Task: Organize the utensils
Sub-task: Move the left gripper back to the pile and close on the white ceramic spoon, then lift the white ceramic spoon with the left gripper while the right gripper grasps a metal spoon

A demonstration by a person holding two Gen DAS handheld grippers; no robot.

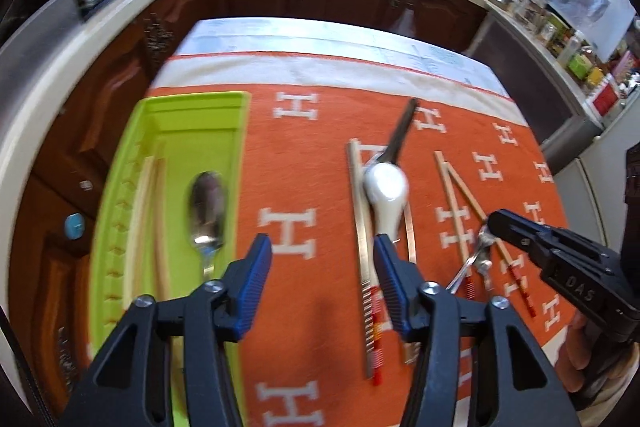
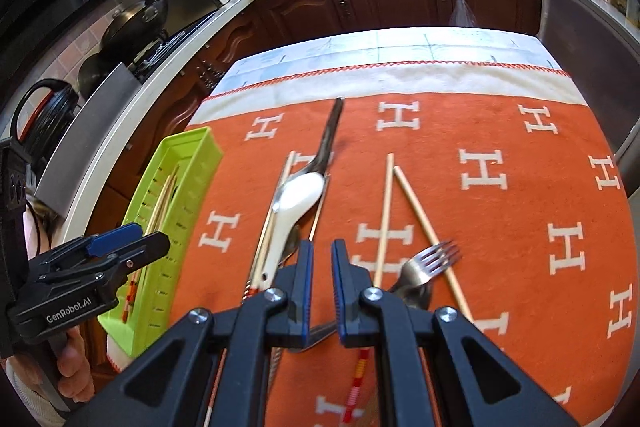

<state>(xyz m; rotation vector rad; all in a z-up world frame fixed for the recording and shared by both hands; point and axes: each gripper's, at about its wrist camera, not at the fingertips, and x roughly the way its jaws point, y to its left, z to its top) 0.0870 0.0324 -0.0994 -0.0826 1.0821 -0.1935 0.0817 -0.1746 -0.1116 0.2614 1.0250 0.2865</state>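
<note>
- My left gripper (image 1: pixel 322 267) hangs half open over the orange cloth (image 1: pixel 320 187), gripping nothing.
- My right gripper (image 2: pixel 321 267) is nearly closed and empty, above the fork (image 2: pixel 430 263).
- The green tray (image 1: pixel 236 131) at the left holds a metal spoon (image 1: pixel 206 211) and chopsticks (image 1: pixel 154 219).
- The white spoon (image 2: pixel 296 199) lies on the cloth.

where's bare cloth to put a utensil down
Free: the orange strip between the green tray and the white spoon, and right of the fork. Crowded: around spoon, chopsticks and fork.
</note>
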